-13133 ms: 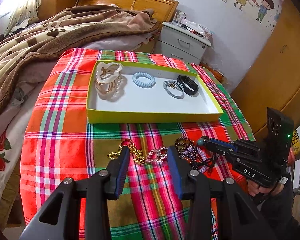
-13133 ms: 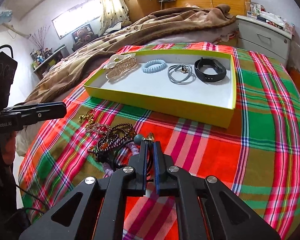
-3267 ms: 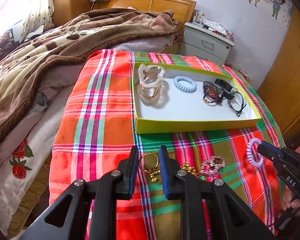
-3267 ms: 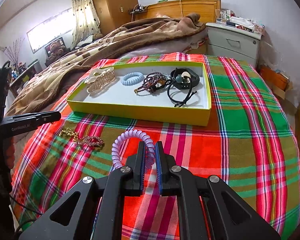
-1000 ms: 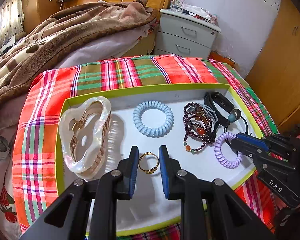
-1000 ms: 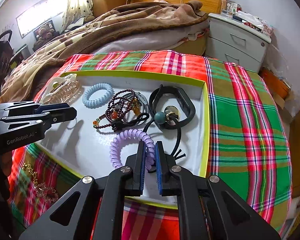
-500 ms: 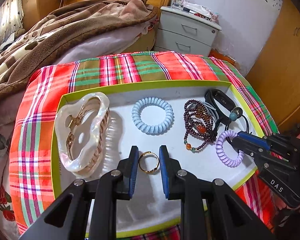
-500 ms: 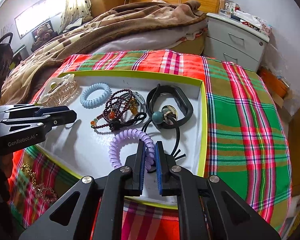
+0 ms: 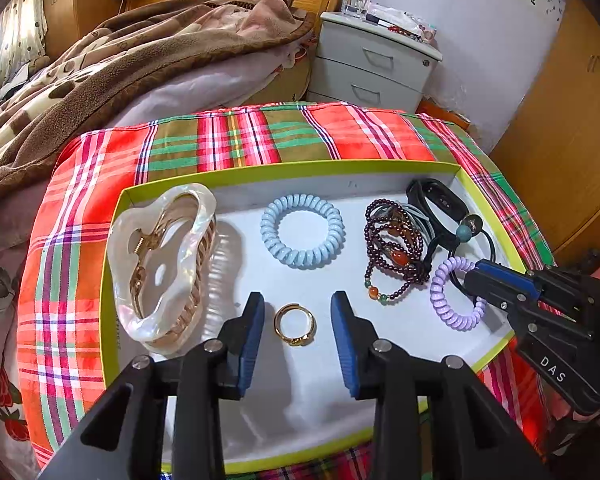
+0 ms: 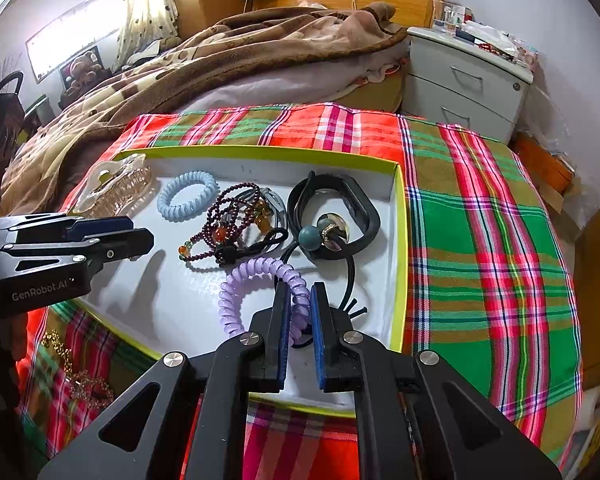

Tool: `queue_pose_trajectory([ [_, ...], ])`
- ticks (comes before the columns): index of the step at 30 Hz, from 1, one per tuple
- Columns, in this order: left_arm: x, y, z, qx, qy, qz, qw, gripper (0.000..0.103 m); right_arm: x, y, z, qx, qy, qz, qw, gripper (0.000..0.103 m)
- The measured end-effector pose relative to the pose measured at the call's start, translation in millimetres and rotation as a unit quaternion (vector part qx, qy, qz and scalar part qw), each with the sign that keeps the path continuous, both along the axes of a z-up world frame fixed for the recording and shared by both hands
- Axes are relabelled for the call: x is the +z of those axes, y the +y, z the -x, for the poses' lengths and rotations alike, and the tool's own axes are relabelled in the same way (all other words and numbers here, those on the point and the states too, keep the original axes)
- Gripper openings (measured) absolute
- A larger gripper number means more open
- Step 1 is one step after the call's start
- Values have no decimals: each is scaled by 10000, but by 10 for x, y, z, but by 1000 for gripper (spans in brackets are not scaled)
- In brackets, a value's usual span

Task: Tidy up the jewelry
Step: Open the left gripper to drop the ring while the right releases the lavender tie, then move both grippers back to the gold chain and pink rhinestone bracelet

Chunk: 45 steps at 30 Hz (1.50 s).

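Ring (image 9: 295,324) gold, round, purple ribbed coil (image 10: 256,288)

Both views bright, colours saturated. Daylight enters from window (image 10: 74,46) at upper left of right wrist view, blown out to white. Soft shadows fall on white tray floor (image 9: 320,380) beneath left gripper (image 9: 298,336). Strong fisheye bending toward edges; dark vignette in corners. Centre sharp, periphery slightly soft.
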State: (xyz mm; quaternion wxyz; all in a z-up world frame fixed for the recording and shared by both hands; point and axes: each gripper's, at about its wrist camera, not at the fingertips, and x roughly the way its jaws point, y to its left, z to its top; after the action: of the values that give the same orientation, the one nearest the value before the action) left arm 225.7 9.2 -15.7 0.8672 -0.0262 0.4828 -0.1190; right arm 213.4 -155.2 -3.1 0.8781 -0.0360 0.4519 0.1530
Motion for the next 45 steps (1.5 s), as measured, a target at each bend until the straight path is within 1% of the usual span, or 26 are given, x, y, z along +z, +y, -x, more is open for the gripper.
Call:
queue_pose_trajectory([
  [2,11,-4,12,-21,-21,9,10000,38,18,-2,14,-12,-25,-19,10000,13],
  [5,38,-19,40,-86,-38,80,9999,42,53,-10,40,-14,-70,-63,10000,14],
  [8,96,-24,105,-90,-121,71,9999,43,99,-23,85,-50,-145,-150,9998,15],
  [9,123,-24,134,-91,-161,58,9998,43,111,-23,102,-58,-166,-178,9997,16],
  [12,218,-19,238,-73,-294,21,9995,44,173,-31,180,-85,-259,-289,9992,27],
  [15,319,-10,356,-56,-425,58,9991,46,231,-24,264,-96,-358,-380,9986,27],
  [21,476,38,631,14,-684,34,9977,47,327,8,454,-66,-510,-541,9972,27],
  [24,511,53,766,84,-823,-134,9965,47,358,31,549,-31,-569,-638,9963,27],
  [26,518,91,839,133,-816,-121,9965,47,365,59,615,6,-581,-677,9960,27],
  [31,500,197,1016,264,-832,-52,9962,47,361,155,788,259,-642,-885,9937,27],
  [34,459,323,1158,362,-816,80,9960,48,281,243,871,600,-467,-1134,9906,27],
  [36,424,433,1238,480,-771,158,9957,48,231,312,925,759,-417,-1142,9897,27],
  [39,386,557,1319,669,-761,115,9948,48,180,379,973,864,-347,-1152,9890,28],
  [43,328,656,1403,791,-718,160,9941,48,141,438,1015,1068,-244,-1332,9850,29],
  [44,313,680,1418,811,-703,180,9941,48,137,445,1022,1109,-230,-1347,9844,31],
  [45,295,699,1435,827,-682,206,9940,48,126,473,1029,1179,-213,-1353,9835,42],
])
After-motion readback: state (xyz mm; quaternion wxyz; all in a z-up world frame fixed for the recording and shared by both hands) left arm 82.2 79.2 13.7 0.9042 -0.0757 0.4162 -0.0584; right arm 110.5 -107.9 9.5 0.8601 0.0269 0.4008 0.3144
